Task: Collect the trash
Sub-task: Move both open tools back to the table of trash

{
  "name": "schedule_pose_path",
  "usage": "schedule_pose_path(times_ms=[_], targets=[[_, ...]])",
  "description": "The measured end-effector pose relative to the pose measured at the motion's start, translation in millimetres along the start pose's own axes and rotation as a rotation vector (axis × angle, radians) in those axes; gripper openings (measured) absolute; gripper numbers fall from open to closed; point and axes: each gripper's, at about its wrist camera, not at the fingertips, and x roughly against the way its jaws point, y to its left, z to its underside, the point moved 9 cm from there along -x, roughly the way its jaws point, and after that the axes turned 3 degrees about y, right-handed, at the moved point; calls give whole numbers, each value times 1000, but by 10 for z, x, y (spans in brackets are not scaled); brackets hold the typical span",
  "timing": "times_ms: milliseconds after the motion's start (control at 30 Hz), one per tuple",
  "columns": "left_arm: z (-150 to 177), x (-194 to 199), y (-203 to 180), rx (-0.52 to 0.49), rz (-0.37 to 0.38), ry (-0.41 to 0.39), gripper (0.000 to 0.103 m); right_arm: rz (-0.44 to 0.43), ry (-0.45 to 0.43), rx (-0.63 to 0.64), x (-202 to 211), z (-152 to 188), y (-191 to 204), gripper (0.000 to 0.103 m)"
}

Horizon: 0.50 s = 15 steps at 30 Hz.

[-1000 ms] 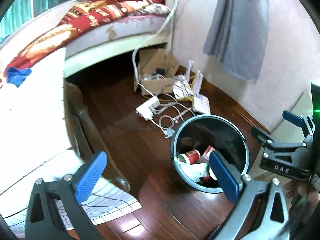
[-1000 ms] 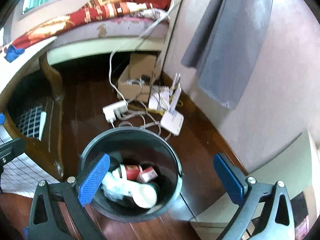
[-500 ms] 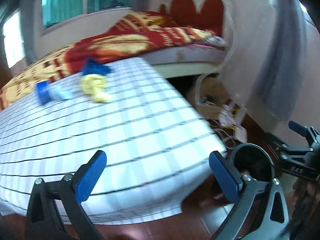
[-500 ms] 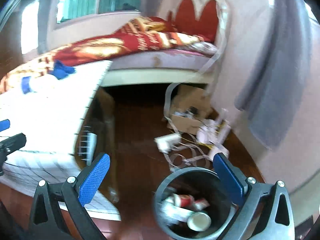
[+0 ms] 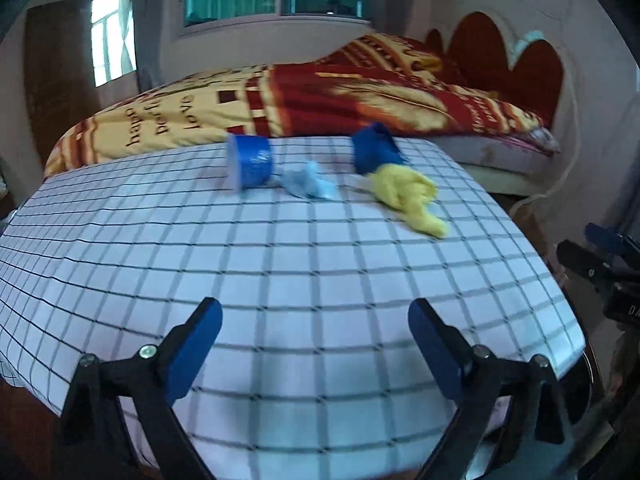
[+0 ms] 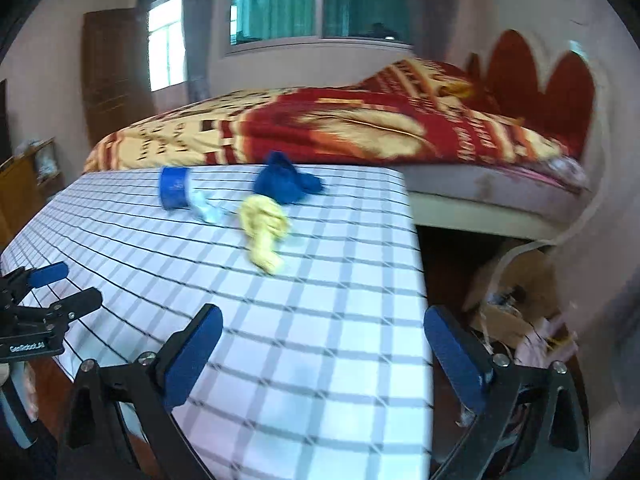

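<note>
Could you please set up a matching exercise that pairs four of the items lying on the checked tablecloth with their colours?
Items:
1. cup
2. crumpled wrapper
3. wad beside the bed-side table edge
4. bunched glove-like rag

Colours:
A. yellow
B. pale blue
C. dark blue, no white
D. blue band with a white rim

Pairs: 1-D, 2-B, 3-C, 4-A

All four lie on the checked tablecloth, beyond both open, empty tongs.
</note>
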Motion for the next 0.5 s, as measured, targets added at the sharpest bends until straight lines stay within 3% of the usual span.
schedule_pose_path(times_ms=[67,167,267,333,500], targets=[[-88,-104,150,16,-11,-4,94,-33,6,24,-188,-132,165,92],[-231,-285,335,30,-16,-2,93,-55,16,52,-445,-275,364,92],[-405,-498,476,22,-10,-6,86,-65,41,76,-770,-414,491,86],[-501,-642,552,24,-3,2,81,-67,65,92,-1006,-489,533,81],[-708,-1006,668,25,14,20,77,-59,103,88,-1437,-636,524,79]])
